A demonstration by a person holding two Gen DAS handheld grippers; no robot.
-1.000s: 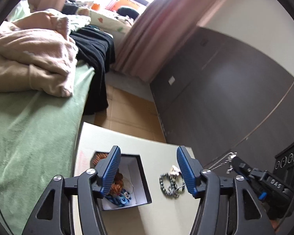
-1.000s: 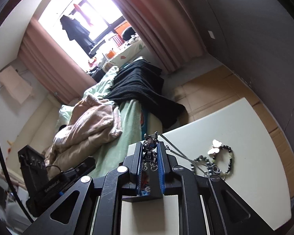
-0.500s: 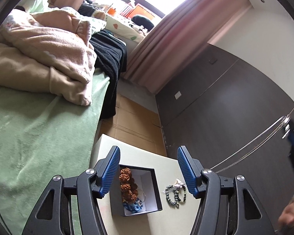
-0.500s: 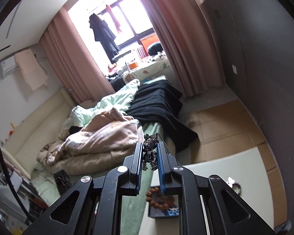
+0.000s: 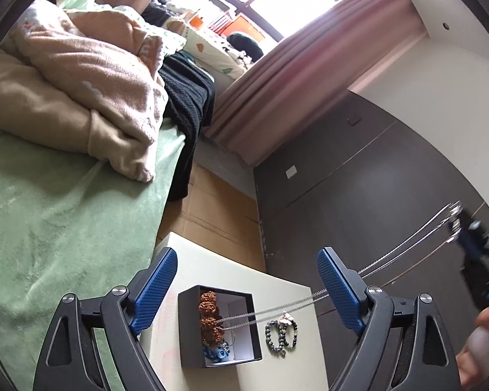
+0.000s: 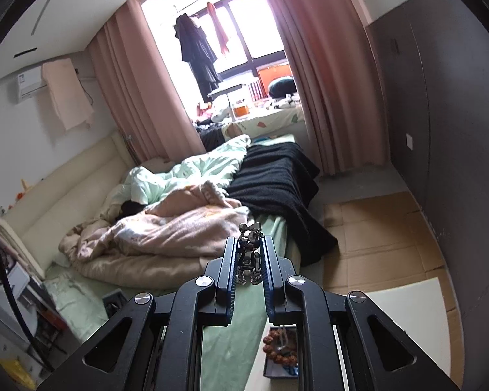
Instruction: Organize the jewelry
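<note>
Right tool (image 6: 249,257) grips a dark figurine pendant (image 6: 250,251) whose silver chain (image 5: 309,299) hangs taut down into the open black box (image 5: 220,325) on the white desk (image 5: 287,371), beside a beaded bracelet (image 5: 282,332), while the left tool (image 5: 244,290) hovers above, spread wide.

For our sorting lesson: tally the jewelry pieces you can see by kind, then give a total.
Beaded bracelets: 3 (brown seed-bead bracelet, blue bead bracelet, dark bead bracelet with a butterfly charm)
Chain necklaces: 1 (silver chain necklace with figurine pendant)
Total: 4
</note>
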